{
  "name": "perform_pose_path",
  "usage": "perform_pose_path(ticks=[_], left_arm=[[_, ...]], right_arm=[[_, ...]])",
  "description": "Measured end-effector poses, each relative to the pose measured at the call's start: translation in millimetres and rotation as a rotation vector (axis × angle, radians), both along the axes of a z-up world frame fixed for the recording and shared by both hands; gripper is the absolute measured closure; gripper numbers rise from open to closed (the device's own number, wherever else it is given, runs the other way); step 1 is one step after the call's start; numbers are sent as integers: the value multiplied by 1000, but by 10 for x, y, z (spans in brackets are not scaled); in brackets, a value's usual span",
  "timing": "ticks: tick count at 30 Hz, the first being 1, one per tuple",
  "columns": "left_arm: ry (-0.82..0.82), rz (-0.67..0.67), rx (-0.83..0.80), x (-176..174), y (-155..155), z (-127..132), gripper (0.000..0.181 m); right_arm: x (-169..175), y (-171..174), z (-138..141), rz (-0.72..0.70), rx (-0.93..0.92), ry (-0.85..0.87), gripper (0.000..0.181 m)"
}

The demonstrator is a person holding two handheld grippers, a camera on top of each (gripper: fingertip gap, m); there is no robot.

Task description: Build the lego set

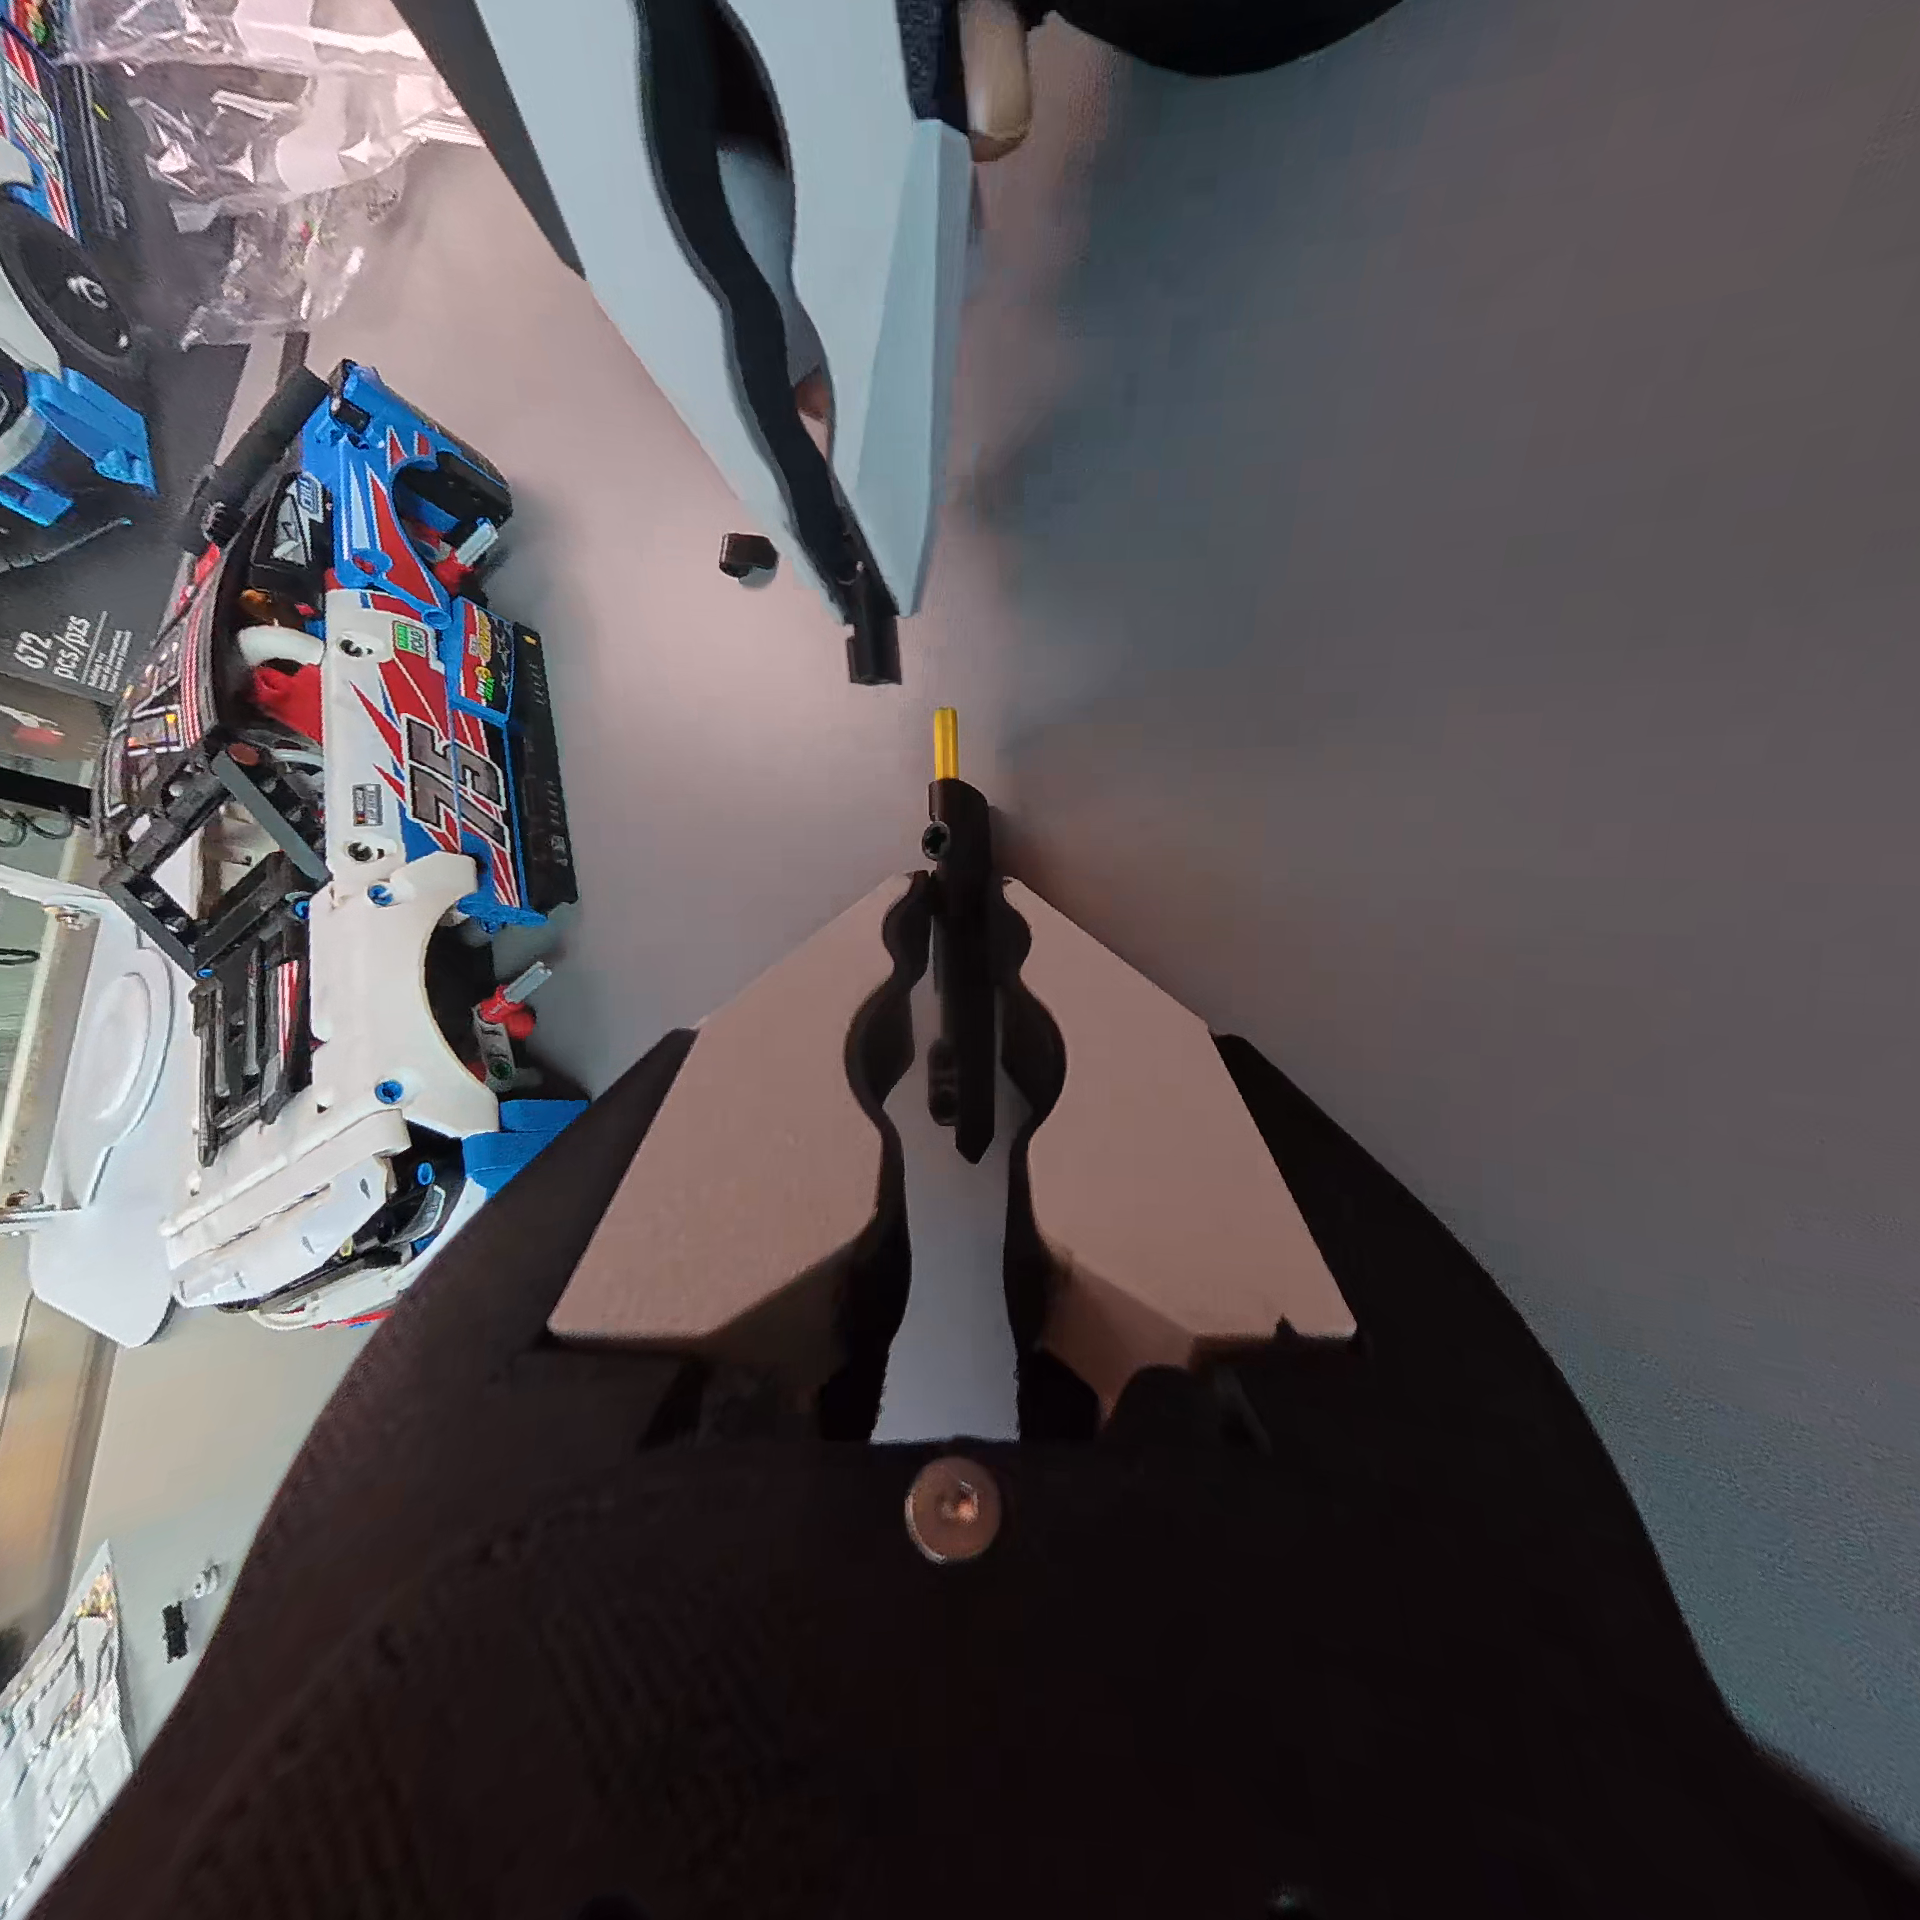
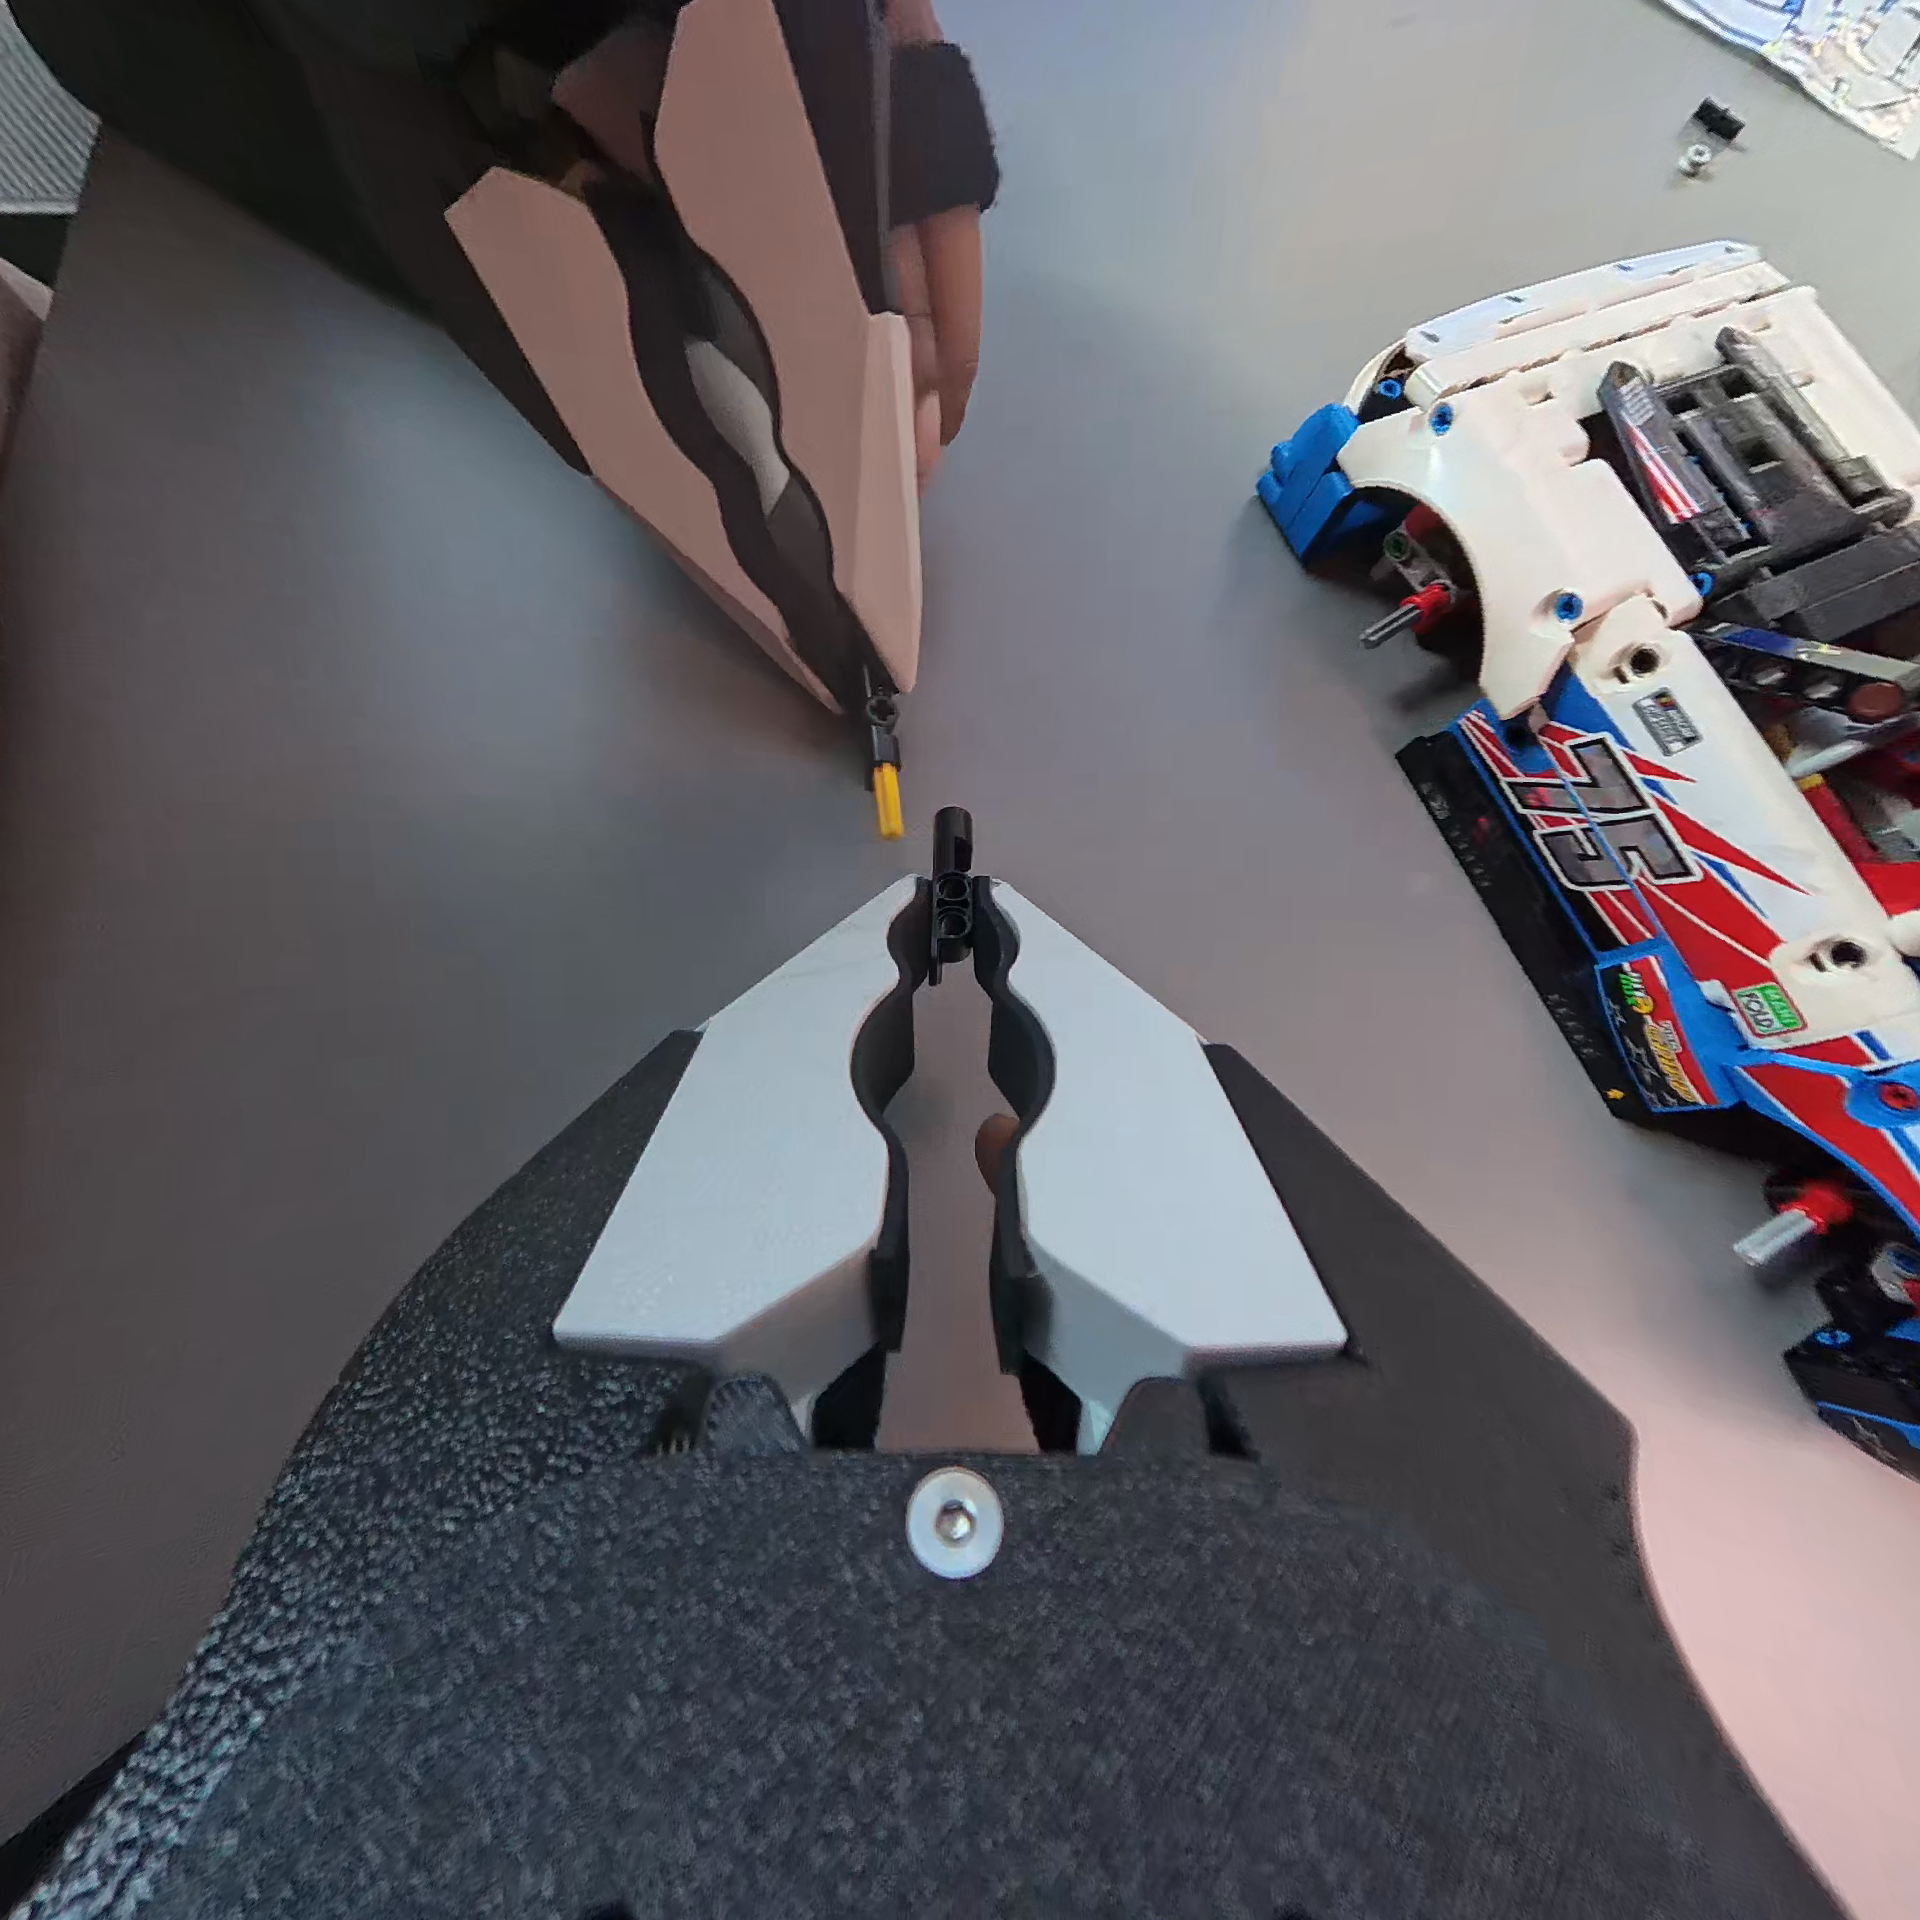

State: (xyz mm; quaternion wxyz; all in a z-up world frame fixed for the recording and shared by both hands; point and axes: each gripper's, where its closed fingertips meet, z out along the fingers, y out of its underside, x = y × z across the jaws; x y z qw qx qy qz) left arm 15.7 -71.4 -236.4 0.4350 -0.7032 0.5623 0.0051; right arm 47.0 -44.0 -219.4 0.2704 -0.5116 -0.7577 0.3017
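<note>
My left gripper (image 1: 961, 883) has pink fingers and is shut on a black beam (image 1: 956, 831) with a yellow axle (image 1: 945, 743) sticking out of its far end. My right gripper (image 2: 954, 883) has grey fingers and is shut on a small black connector (image 2: 951, 831). The two grippers point at each other above the grey table, with a small gap between axle tip and connector. The right gripper (image 1: 873, 613) and its connector (image 1: 873, 655) show at the top of the left wrist view. The left gripper (image 2: 878, 691) and the axle (image 2: 888, 805) show in the right wrist view.
A partly built white, blue and red race car (image 1: 364, 831) (image 2: 1662, 727) lies on the table beside the grippers. A small black piece (image 1: 746, 554) lies near it. The set's box (image 1: 62, 312), plastic bags (image 1: 260, 135) and an instruction booklet (image 2: 1818, 62) lie farther off.
</note>
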Motion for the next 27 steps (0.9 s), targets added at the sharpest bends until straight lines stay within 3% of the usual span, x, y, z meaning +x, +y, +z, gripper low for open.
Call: perform_pose_path(ticks=[11, 19, 27], left_arm=[[-15, -18, 42, 29, -17, -9, 173], [-41, -14, -107, -3, 2, -20, 172], [4, -126, -304, 13, 25, -45, 172]], right_arm=[[-232, -172, -155, 103, 52, -32, 177], [-247, -210, -152, 133, 30, -22, 176], [-233, -181, -121, 114, -26, -12, 176]])
